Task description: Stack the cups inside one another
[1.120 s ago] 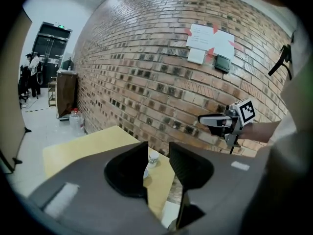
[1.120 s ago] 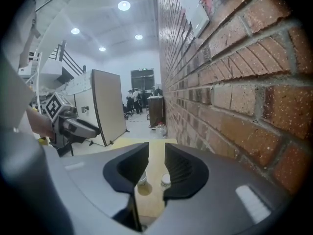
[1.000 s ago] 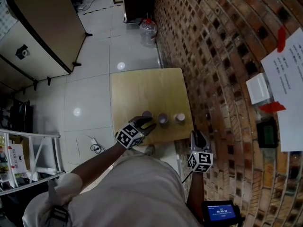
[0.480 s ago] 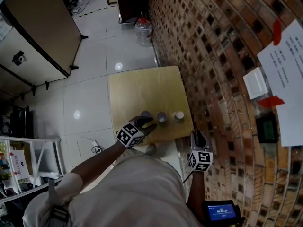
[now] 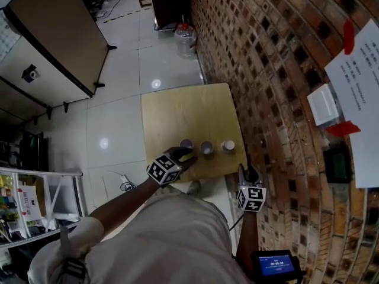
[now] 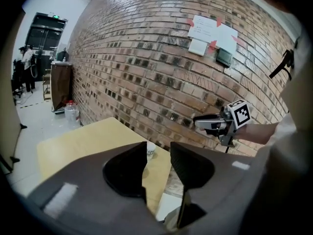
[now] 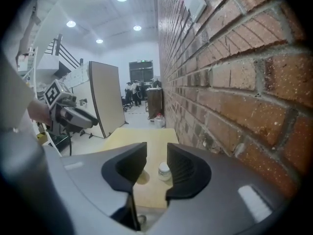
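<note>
Two hand-held grippers were seen nearest, at the close edge of a light wooden table. The left gripper was held over that edge, just beside the left cup; its jaws had just been opening and were spread apart, with nothing clasped between them. The right gripper was held off the table's near right corner, close to the brick wall; its jaws had likewise just been opening and were parted and empty, the right cup being seen through the gap, farther off. Between those two cups the middle cup was placed, all three set in a row, each apart from the next. Beyond the table, white tiled floor was shown, and a clear water bottle was stood by the wall.
</note>
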`<action>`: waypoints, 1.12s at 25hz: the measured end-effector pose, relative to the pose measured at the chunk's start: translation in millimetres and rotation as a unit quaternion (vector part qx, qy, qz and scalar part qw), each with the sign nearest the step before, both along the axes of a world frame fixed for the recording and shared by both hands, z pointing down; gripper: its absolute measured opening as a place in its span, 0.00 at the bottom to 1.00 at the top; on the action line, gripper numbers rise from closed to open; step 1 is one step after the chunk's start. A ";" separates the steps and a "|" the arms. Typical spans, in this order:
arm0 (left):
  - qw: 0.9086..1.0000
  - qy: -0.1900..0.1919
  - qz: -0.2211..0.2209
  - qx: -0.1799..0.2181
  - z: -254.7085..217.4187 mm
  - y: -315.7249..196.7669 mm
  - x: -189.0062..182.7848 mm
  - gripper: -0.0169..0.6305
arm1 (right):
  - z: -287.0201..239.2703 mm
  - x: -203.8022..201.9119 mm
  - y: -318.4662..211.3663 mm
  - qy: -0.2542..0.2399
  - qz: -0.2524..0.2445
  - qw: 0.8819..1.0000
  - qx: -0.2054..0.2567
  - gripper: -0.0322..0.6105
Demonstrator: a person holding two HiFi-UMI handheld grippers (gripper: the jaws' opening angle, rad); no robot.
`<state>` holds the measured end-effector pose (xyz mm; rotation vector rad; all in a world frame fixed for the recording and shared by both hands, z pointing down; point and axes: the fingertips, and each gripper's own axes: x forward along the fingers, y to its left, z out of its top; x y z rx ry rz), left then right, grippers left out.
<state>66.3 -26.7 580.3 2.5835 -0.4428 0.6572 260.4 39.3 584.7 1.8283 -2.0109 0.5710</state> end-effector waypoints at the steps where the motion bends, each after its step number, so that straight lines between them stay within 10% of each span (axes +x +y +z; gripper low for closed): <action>1: 1.000 -0.004 -0.002 0.001 1.1 0.2 -1.3 0.29 | 5.0 -0.4 -3.3 0.001 -0.005 1.000 -0.007 0.25; 12: 0.999 -0.049 0.005 0.006 13.8 7.0 1.8 0.31 | 97.3 -13.3 -57.0 0.063 -0.108 0.986 -0.113 0.46; 28: 0.996 -0.086 -0.020 -0.009 22.5 -12.3 -13.3 0.31 | 243.2 1.1 -122.4 0.121 -0.178 0.946 -0.243 0.51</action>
